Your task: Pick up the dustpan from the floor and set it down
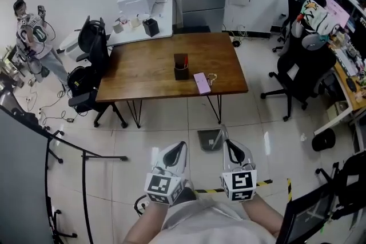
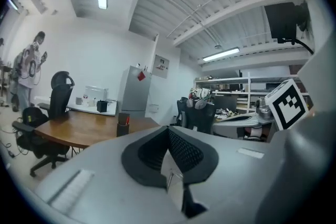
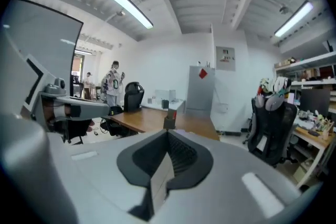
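The grey dustpan [image 1: 209, 139] stands on the tiled floor in front of the wooden table [image 1: 148, 68], its thin handle rising toward the table. In the head view both grippers hang low in the picture, above the floor. My right gripper [image 1: 228, 144] is just right of the dustpan and a little nearer to me, apart from it. My left gripper [image 1: 180, 147] is to the dustpan's left. In the left gripper view the jaws [image 2: 169, 131] are closed together with nothing between them. The right gripper [image 3: 168, 134] is likewise shut and empty in its own view.
A dark pen holder [image 1: 180, 67] and a pink phone [image 1: 202, 82] lie on the table. Black office chairs stand at its left [image 1: 91, 66] and right [image 1: 300, 66]. A person [image 1: 31, 37] stands far left. A black metal frame [image 1: 57, 146] runs along the left; yellow-black tape [image 1: 269, 183] marks the floor.
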Action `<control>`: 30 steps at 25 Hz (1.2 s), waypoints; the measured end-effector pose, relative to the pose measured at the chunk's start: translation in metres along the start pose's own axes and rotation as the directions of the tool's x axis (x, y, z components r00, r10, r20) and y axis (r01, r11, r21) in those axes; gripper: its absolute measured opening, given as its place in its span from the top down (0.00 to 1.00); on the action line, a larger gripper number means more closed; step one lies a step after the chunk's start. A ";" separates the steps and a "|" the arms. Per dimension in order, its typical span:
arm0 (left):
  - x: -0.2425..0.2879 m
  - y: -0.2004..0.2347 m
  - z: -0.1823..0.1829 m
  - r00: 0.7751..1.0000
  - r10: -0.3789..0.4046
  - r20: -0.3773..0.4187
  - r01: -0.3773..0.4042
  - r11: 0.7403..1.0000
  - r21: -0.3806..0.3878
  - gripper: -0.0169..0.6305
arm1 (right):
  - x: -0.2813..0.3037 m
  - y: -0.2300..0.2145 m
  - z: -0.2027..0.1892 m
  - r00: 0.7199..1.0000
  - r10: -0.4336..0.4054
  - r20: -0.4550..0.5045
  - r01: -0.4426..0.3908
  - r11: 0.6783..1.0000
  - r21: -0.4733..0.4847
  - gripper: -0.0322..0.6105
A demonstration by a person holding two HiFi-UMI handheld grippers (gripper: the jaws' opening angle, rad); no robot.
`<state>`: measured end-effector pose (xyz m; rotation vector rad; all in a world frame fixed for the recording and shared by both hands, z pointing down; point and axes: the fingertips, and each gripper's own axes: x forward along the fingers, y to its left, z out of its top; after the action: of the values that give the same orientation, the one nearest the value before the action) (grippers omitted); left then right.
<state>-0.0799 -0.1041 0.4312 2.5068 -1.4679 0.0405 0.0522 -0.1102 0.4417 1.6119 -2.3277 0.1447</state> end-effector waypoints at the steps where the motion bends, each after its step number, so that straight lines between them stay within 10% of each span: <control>1: -0.007 -0.010 0.003 1.000 0.011 0.017 -0.011 1.000 0.005 0.95 | -0.013 0.002 0.007 0.999 0.018 0.036 -0.018 1.000 -0.009 0.95; 11: -0.076 -0.102 0.030 0.991 -0.003 0.133 -0.005 0.998 0.059 0.95 | -0.111 -0.001 0.018 0.988 0.102 0.116 -0.104 0.995 0.005 0.95; 30: -0.072 -0.097 0.038 0.990 -0.009 0.142 0.001 0.999 0.054 0.95 | -0.121 0.016 0.023 0.973 0.181 0.140 -0.185 0.983 0.012 0.95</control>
<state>-0.0355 -0.0049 0.3660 2.6047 -1.5332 -0.1034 0.0716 -0.0016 0.3849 1.4586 -2.5893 0.1049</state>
